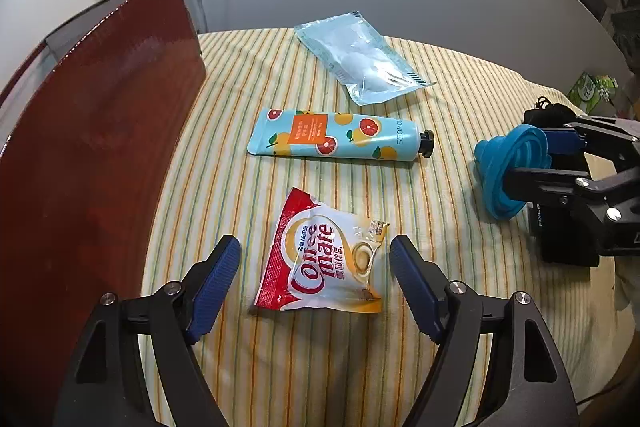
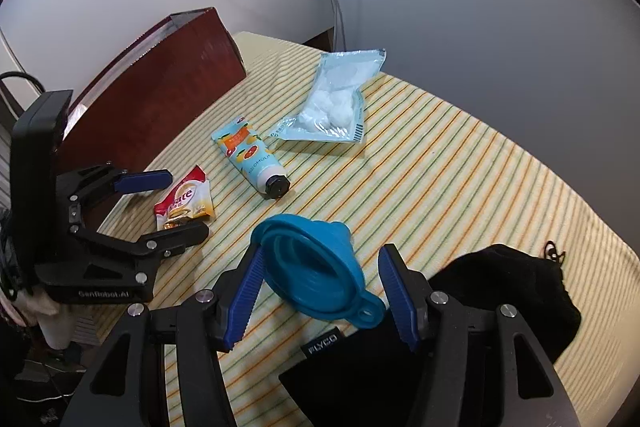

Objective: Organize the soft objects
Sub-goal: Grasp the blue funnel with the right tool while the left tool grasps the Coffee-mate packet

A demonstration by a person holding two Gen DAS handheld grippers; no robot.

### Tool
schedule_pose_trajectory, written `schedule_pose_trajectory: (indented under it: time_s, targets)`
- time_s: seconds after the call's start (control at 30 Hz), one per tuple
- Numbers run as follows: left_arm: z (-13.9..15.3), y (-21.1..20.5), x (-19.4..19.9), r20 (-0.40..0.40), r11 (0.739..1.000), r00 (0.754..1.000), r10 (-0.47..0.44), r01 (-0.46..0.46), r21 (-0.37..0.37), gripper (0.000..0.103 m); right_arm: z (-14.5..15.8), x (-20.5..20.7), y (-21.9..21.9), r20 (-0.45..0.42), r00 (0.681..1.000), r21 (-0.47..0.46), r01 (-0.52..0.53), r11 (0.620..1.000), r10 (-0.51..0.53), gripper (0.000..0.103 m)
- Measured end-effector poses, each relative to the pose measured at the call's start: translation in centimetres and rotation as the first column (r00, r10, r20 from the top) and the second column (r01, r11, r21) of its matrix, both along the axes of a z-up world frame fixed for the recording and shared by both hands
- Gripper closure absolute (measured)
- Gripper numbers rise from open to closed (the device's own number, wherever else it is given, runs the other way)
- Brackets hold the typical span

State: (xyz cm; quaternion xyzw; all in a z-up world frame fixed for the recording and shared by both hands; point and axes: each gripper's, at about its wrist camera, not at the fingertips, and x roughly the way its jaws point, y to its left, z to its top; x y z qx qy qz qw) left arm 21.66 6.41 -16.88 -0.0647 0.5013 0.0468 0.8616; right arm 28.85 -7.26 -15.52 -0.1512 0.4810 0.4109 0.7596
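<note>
Left gripper (image 1: 315, 285), black frame with blue ribbed pads, hangs low over the cloth, jaws spread wide, nothing held. Between the pads lies the red-and-white Coffee-mate foil sachet (image 1: 326, 259), flat on the yellow striped tablecloth (image 1: 280, 367); neither pad touches it. Right gripper (image 2: 320, 297) likewise wide apart, straddling the blue collapsible silicone funnel (image 2: 316, 267), which lies on its side, its tab end resting on the black fabric pouch (image 2: 500, 291). Whether the left pad touches the funnel rim cannot be told; no grip yet.

Other items: light-blue hand-cream tube with a citrus print and black cap (image 1: 336, 141) lies beyond the sachet; pale-blue plastic packet of white cotton (image 1: 360, 61) farther back. Dark red open box (image 1: 92, 131) stands at the left edge of the cloth, beside the sachet, likely the destination.

Step, as judged: pre-grasp on both sides, nothing sorted yet.

Next move calls for: lowering onto the sachet, pinching its crinkled edges, since flat foil gives little purchase. Funnel will squash under the pads; close gently on the rim.
</note>
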Motion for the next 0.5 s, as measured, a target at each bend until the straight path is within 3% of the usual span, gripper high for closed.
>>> schedule_pose_trajectory:
  time_s: [0.13,0.27,0.33,0.5]
  targets:
    - [0.1,0.1,-0.4,0.016,1.000,1.000,-0.001,0.001,0.001,0.030,-0.6,0.0,0.4,-0.010,1.000,-0.010,0.001,1.000,-0.001,0.051]
    - [0.5,0.5,-1.2,0.026,1.000,1.000,0.013,-0.014,0.006,0.048,-1.0,-0.2,0.8,-0.022,1.000,-0.014,-0.005,1.000,0.005,0.074]
    - [0.6,0.8,-1.3,0.029,1.000,0.999,0.017,-0.017,0.002,0.053,-1.1,-0.4,0.9,-0.011,1.000,-0.028,0.003,1.000,-0.004,0.081]
    - [0.9,0.9,-1.7,0.052,0.999,0.998,0.033,-0.033,-0.014,0.058,-1.0,-0.3,0.6,-0.012,1.000,-0.016,0.029,0.999,-0.029,0.089]
